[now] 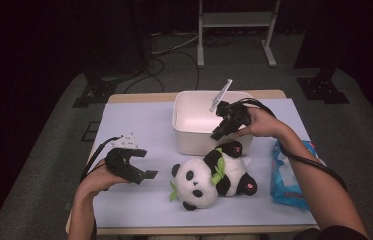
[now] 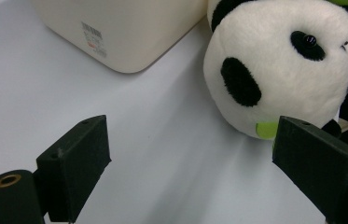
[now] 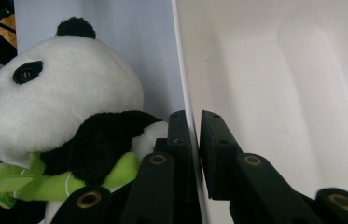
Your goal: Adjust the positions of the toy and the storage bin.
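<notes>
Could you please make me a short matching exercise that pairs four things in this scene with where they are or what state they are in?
Things:
1. right gripper
2. left gripper
3. panda toy
4. blue packet

States or places:
a. lying on the white mat in front of the bin
b. at the right edge of the mat
c. jaws wide apart, nothing between them
d. jaws clamped on the near wall of the white bin

Right pairs: 1-d, 2-c, 3-a, 4-b.
</notes>
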{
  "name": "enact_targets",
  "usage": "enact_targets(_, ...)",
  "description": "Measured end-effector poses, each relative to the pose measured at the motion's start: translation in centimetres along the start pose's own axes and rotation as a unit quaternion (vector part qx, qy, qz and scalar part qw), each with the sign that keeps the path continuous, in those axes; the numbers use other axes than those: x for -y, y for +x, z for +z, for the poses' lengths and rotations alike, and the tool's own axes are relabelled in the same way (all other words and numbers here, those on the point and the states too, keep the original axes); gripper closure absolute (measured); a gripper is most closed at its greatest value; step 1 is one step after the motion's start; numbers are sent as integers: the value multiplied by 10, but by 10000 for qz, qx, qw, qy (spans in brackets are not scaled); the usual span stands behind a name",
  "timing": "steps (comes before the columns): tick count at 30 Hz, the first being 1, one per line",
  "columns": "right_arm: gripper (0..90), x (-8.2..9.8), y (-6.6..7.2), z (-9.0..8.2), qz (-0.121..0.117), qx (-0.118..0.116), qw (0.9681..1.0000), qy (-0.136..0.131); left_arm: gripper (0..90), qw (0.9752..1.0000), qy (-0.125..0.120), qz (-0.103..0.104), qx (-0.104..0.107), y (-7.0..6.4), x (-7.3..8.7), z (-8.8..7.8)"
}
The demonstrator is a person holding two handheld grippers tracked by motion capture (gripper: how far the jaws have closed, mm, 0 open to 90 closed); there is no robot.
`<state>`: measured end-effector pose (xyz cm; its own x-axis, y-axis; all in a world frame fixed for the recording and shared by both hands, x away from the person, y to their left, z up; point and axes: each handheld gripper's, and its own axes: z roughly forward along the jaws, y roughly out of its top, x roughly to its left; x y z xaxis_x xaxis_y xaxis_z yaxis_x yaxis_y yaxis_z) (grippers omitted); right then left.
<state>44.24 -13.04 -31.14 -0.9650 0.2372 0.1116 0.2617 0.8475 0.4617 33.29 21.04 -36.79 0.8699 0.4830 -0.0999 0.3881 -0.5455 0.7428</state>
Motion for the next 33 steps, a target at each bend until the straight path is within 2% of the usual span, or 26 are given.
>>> enact_targets(5, 728, 4, 0, -5, 18, 129, 9998, -137, 101, 10000, 13, 11, 9, 1, 1, 0)
enact_targets(7, 721, 7, 2, -13, 42, 131, 9994, -306, 101, 10000, 22, 15, 20, 1, 1, 1)
enact_targets(12, 703, 15, 11, -27, 23, 188, 9986, -498, 101, 10000, 38, 8, 14, 1, 1, 3)
enact_targets(15, 692, 19, 16, -34, -22, 268, 9979, -593, 101, 10000, 46, -1, 9, 1, 2, 3)
enact_targets(17, 694, 22, 21, -41, -85, 440, 9969, -642, 101, 10000, 42, -6, 2, 0, 2, 3)
enact_targets(19, 695, 26, 24, -47, -42, 315, 9966, -766, 101, 10000, 39, 2, 8, 0, 1, 3)
enact_targets(22, 695, 31, 31, -51, -64, 260, 9963, -818, 101, 10000, 32, -1, 15, -1, 1, 3)
enact_targets(33, 694, 43, 49, -41, -94, -22, 9969, -781, 101, 10000, 43, -28, 22, -2, 2, 3)
